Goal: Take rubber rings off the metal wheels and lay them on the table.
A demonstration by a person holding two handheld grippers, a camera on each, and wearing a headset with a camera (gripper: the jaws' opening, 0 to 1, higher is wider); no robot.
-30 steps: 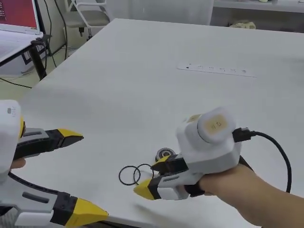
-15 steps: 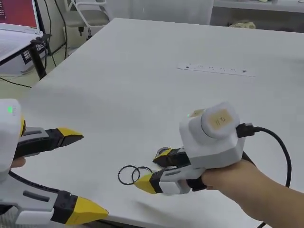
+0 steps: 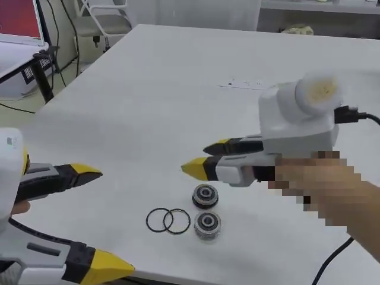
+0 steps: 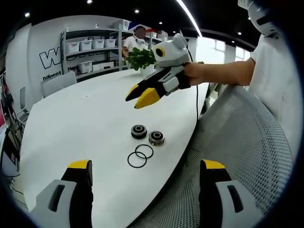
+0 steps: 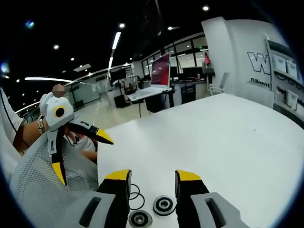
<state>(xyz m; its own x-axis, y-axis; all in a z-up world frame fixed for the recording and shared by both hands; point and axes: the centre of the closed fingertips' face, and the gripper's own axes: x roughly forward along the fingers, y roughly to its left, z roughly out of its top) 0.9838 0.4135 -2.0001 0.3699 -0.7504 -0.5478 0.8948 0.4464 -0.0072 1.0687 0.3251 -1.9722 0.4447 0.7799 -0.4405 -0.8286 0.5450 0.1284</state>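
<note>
Two metal wheels lie near the table's front edge, one (image 3: pixel 205 195) behind the other (image 3: pixel 208 224). Just left of them two thin black rubber rings (image 3: pixel 168 221) lie flat and overlap. My right gripper (image 3: pixel 199 159) hovers above and behind the wheels, open and holding nothing. My left gripper (image 3: pixel 104 219) stands wide open at the front left, apart from the rings. The left gripper view has the wheels (image 4: pixel 147 134), the rings (image 4: pixel 140 156) and the right gripper (image 4: pixel 137 95) above them. Below my right gripper (image 5: pixel 152 175) in its own view are the wheels (image 5: pixel 165 205) and rings (image 5: pixel 135 194).
A white power strip (image 3: pixel 246 84) lies on the white table (image 3: pixel 148 89) farther back. A monitor and cables stand off the left side. A mesh chair back (image 4: pixel 237 137) is close to the table's front edge.
My right gripper has risen from the table and moved back and right. The second wheel, hidden under it before, now shows beside the rings. The left gripper has stayed put.
</note>
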